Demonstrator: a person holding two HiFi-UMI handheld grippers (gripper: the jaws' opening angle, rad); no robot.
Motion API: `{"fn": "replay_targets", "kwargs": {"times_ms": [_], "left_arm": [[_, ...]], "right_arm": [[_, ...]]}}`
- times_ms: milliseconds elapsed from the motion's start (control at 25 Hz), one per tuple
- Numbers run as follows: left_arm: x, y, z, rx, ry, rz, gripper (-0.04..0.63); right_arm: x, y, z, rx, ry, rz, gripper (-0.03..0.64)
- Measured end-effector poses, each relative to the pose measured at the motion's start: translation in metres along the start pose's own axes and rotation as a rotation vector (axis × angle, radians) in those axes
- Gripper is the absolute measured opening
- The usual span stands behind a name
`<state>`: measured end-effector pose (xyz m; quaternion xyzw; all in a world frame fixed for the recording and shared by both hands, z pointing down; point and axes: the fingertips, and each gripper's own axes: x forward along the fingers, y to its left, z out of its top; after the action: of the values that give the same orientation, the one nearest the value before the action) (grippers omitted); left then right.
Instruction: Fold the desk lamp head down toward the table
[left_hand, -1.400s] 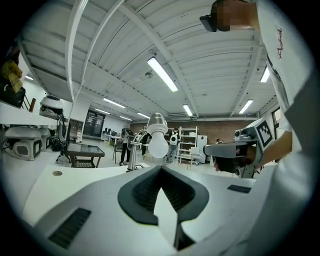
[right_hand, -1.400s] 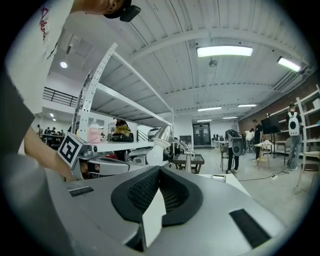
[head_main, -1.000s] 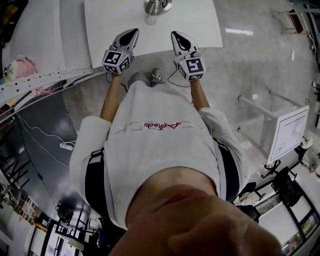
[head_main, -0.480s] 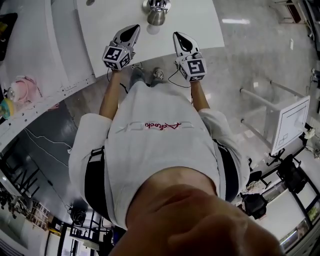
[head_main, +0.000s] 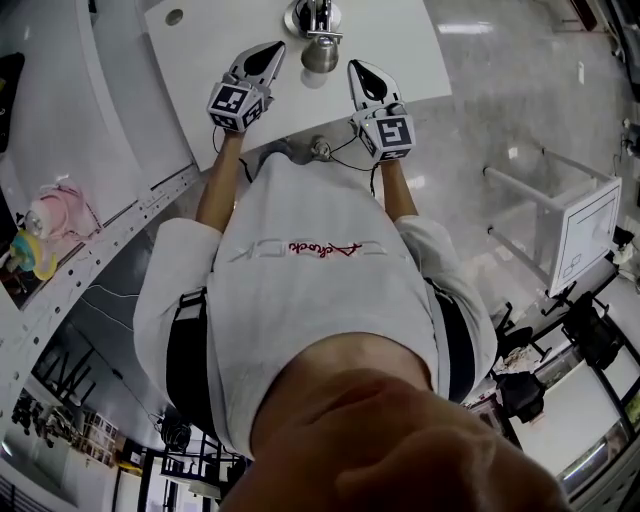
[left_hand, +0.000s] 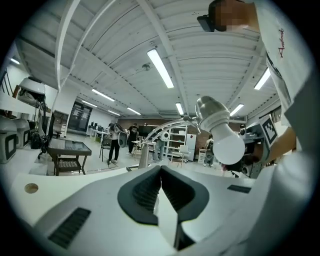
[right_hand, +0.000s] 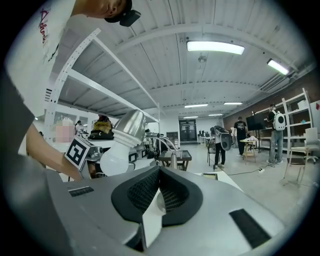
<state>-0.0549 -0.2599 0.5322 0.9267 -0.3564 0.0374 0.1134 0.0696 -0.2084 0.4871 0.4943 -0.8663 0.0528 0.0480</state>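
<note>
Left tongs (head_main: 272, 52) and right tongs (head_main: 357, 72), both clenched empty, either side of the lamp head (head_main: 320, 55)

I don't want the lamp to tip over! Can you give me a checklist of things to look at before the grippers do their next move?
1. Lamp head sits between the two grippers: ok.
2. Left hand-held gripper empty, jaws together: ok.
3. Right hand-held gripper empty, jaws together: ok.
4. Jaws opened ready to grab: not ok, both are shut.
5. Lamp head lined up between a gripper's jaws: not ok, it sits off to the side of each.
6. Table free right under the lamp head: cannot tell, hidden.
</note>
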Motion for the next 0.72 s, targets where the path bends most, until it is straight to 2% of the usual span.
{"fn": "replay_targets", "kwargs": {"times_ms": [40, 120, 200, 520, 720], "left_arm": [[0.005, -0.003, -0.003, 0.008, 0.01, -0.013, 0.04], [0.01, -0.008, -0.008, 0.008, 0.039, -0.052, 0.199], [0.012, -0.01, -0.013, 0.003, 0.065, -0.079, 0.253], [0.021, 0.007, -0.027, -0.04, 0.066, -0.051, 0.253], [0.046, 0.021, -0.03, -0.033, 0.07, -0.067, 0.253]], "right_arm": [[0.0, -0.003, -0.002, 0.003, 0.005, -0.002, 0.02], [0.0, -0.004, -0.004, 0.008, 0.017, -0.002, 0.02], [0.002, -0.003, -0.005, 0.015, 0.028, 0.0, 0.02], [0.002, -0.001, -0.027, 0.051, 0.076, 0.009, 0.02], [0.002, -0.002, -0.035, 0.065, 0.089, 0.014, 0.02]]}}
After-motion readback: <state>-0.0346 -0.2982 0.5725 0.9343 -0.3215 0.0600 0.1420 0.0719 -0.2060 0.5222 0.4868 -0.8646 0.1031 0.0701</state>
